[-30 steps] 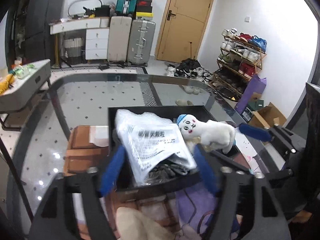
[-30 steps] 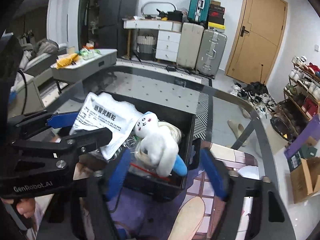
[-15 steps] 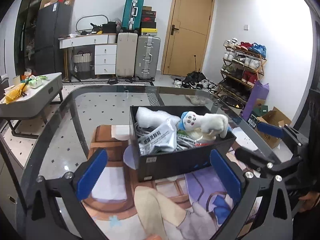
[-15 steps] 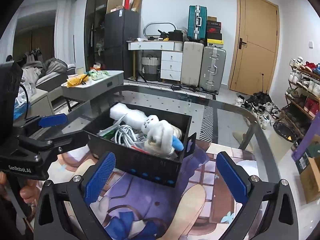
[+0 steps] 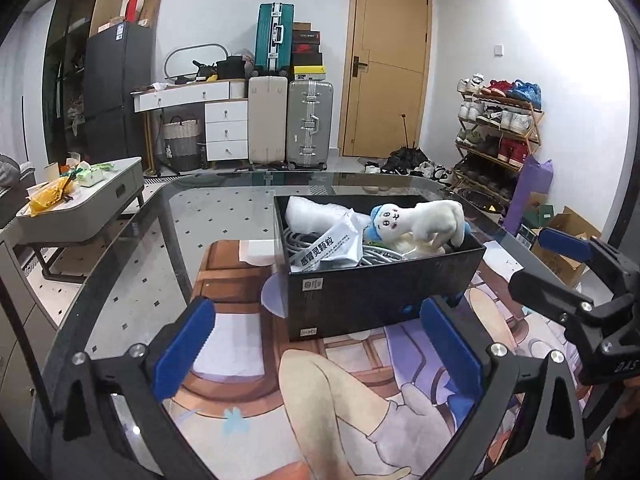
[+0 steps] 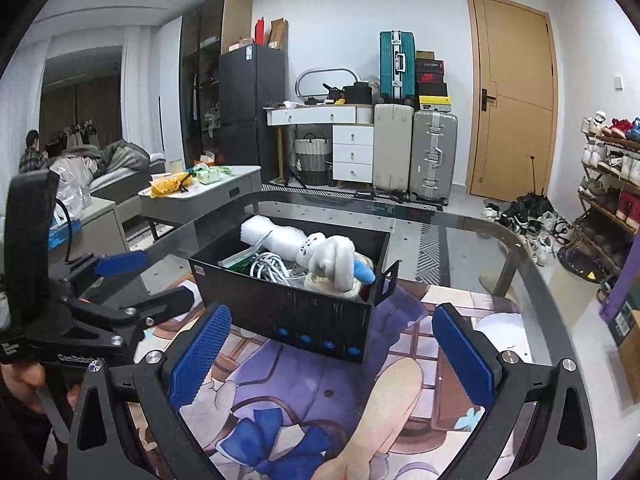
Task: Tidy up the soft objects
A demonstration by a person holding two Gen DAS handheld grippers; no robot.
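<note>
The black box [image 5: 384, 292] stands on the printed mat [image 5: 340, 396] that covers the near part of the glass table [image 5: 132, 264], and all the soft things visible lie inside it. The white plush toy [image 5: 424, 222] with the blue cap rests on top along the box's right side, its body draped near the right wall and one blue-tipped end poking toward that rim. A silver medicine sachet [image 5: 332, 250] leans against the near-left corner of the box, a white bubble-wrap roll [image 6: 272, 236] lies along the far-left side, and a coil of grey-white cable [image 6: 268, 266] fills the middle beneath them.

The left gripper [image 5: 320, 348] hovers over the mat in front of the box with its blue pads spread wide and nothing between them. The right gripper [image 6: 332, 354] hangs likewise in front of the box, jaws fully apart and empty.

The plush toy looks light and squashy; it should compress under the pads, so a hold across its thick midbody would probably be surest, while a thin limb might slip or stretch. The sachet seems slick and flat, best pinched at its raised upper edge. The bubble-wrap roll looks light and springy and should take a grip across its middle. The cable would likely snag and drag its neighbours if pulled by one loop.
</note>
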